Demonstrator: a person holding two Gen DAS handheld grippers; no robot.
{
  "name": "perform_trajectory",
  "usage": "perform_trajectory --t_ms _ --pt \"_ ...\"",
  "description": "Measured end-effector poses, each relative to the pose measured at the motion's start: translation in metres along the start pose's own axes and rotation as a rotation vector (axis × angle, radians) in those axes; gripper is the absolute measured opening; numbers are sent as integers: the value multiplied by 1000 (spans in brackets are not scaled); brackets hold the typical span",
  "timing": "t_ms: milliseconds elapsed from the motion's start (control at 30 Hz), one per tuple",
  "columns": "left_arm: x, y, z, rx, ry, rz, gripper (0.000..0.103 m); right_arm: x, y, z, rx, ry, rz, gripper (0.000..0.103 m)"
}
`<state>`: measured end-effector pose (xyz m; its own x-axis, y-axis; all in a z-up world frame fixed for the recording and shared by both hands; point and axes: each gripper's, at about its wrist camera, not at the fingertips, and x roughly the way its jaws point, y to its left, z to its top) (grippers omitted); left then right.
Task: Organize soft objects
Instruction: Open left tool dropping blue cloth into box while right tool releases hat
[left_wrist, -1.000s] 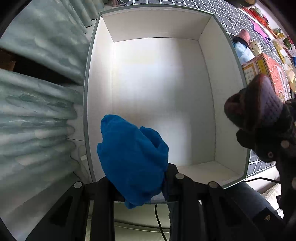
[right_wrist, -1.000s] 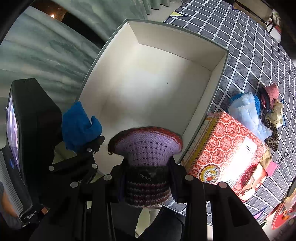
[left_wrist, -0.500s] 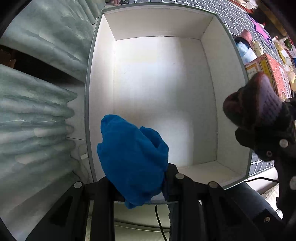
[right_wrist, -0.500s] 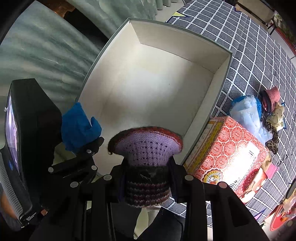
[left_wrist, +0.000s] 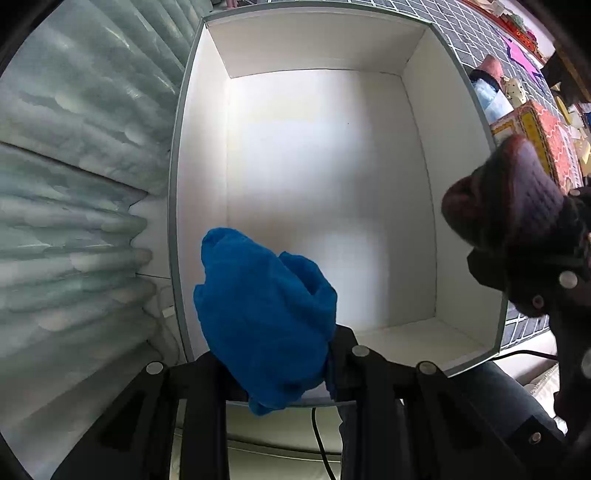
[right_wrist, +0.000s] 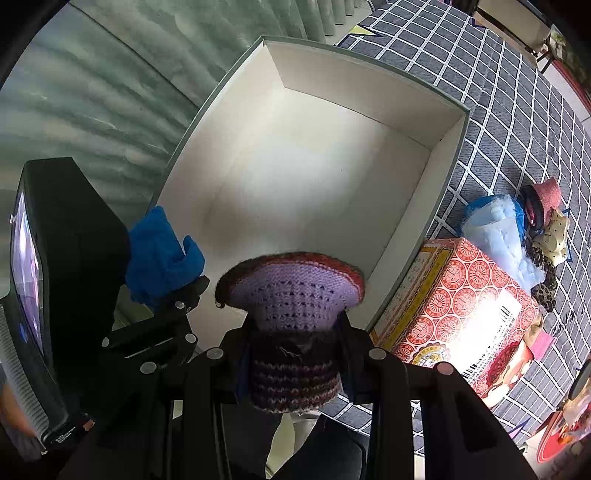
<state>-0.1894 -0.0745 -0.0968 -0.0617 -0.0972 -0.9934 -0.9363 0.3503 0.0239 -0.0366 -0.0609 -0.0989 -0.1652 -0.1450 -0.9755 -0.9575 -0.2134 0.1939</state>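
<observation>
My left gripper is shut on a bright blue cloth and holds it above the near left corner of a large white box with a grey-green rim. My right gripper is shut on a purple and maroon knitted hat and holds it over the box's near right rim. The hat and right gripper also show at the right of the left wrist view. The blue cloth shows at the left of the right wrist view. The box interior holds nothing.
A red patterned carton stands right of the box on a grey checked rug. Beyond it lie a pale blue fluffy bundle, a pink hat and other soft items. Grey-green curtains hang left of the box.
Both grippers have shifted slightly forward over the box, still holding their items. The box sits a little lower and nearer in both views.
</observation>
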Motion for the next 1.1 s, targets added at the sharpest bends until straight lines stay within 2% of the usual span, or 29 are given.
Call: perform_trajectory --t_ms 67,133,167,200,233,300,333,400,567,733,1100 --pt "0 0 0 -9 -7 1 38 0 -1 0 -1 -3 3 38" --pt "-3 1 0 -16 -12 8 64 -2 -1 -1 0 -11 11 51" --pt "-3 1 0 -21 -14 3 71 -4 -1 -1 2 -20 17 64" --pt "-5 4 0 -35 -21 -12 81 -8 -2 -3 2 -28 30 72" --pt "-8 8 0 -53 -33 -33 81 -12 -2 -2 3 -45 50 76" --pt "-11 14 -1 -81 -47 -52 85 -21 -3 -3 0 -80 41 96" --pt "-13 17 0 -90 -51 -51 93 -25 -3 -3 -5 -98 54 100" --pt "-17 19 0 -101 -59 -54 103 -35 -4 -4 3 -130 75 102" --pt "-35 20 -2 -130 -126 -22 103 -64 -7 -10 15 -185 80 102" --pt "-54 17 1 -109 -169 -4 103 -87 -13 -22 21 -225 -24 102" --pt "-82 -38 20 9 -223 70 103 -111 -65 -46 194 -279 -35 102"
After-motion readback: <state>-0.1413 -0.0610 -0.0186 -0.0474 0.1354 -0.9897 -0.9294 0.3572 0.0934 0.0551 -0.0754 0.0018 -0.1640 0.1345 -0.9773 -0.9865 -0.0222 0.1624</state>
